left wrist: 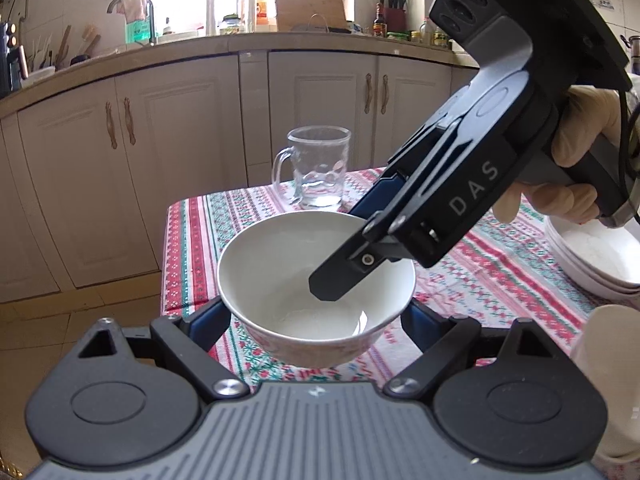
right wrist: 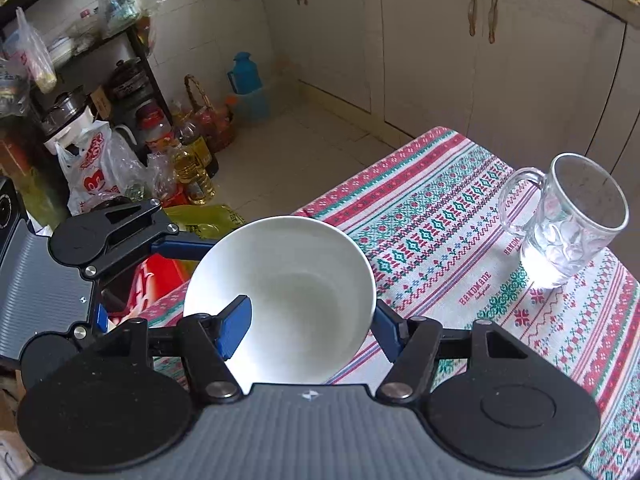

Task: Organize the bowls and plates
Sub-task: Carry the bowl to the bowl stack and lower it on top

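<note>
Bowl first: a round white ceramic bowl (right wrist: 280, 300) with a patterned outer wall sits lifted just above the near corner of the table, held by both tools at once. The right gripper (right wrist: 308, 324) is clenched on its rim, one blue-padded finger (right wrist: 234, 330) pressed inside the wall and the other outside on the far side of that wall. In the left wrist view this same gripper (left wrist: 352, 248) reaches down into the bowl (left wrist: 304, 280) from the upper right, carried by a gloved hand (left wrist: 576, 160). The left gripper (left wrist: 316, 324) brackets the bowl from outside, its blue fingers (left wrist: 212, 324) on either flank of the lower wall; whether the pads actually press there I cannot tell.

Under the bowl lies a woven tablecloth (right wrist: 460, 240) banded in red, green and white. A clear glass mug (right wrist: 576, 216) with a handle stands farther back on it, well apart from the bowl. A stack of shallow white plates (left wrist: 592, 256) rests at the table's right edge, beneath the gloved hand. Beyond are cream cabinet doors (left wrist: 160, 160) and a cluttered counter under a window.
</note>
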### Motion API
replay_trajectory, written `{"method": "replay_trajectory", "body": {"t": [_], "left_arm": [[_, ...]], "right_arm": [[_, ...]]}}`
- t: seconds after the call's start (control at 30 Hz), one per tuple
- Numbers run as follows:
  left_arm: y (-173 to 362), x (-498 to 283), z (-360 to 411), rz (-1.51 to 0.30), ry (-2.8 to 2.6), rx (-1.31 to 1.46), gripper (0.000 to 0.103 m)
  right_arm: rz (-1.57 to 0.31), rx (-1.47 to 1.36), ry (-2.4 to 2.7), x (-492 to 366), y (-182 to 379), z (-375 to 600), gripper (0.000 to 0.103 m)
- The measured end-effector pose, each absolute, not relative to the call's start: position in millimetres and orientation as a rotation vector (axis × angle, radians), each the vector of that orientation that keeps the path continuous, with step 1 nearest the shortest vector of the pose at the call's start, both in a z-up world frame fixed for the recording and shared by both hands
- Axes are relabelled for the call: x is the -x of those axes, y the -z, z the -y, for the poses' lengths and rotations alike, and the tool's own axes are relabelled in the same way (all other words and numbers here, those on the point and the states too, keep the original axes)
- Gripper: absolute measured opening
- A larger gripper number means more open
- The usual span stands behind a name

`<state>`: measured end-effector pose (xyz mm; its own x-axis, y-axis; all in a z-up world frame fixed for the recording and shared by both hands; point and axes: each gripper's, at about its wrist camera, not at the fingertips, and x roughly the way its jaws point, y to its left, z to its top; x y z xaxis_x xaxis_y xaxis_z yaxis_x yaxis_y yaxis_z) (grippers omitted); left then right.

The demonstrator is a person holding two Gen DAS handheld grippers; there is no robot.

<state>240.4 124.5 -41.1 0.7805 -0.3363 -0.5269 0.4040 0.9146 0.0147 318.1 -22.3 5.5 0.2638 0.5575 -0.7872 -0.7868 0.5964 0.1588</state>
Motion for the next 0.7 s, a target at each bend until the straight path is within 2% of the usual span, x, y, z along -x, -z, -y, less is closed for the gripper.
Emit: {"method": "replay_trajectory", "body": {"t": [0.7], "left_arm": [[-11, -138, -78, -0.519, 0.463, -0.135, 0.091]], "right_arm": [[-0.83, 0.281, -0.934, -197, -59, 88, 0.071]]}}
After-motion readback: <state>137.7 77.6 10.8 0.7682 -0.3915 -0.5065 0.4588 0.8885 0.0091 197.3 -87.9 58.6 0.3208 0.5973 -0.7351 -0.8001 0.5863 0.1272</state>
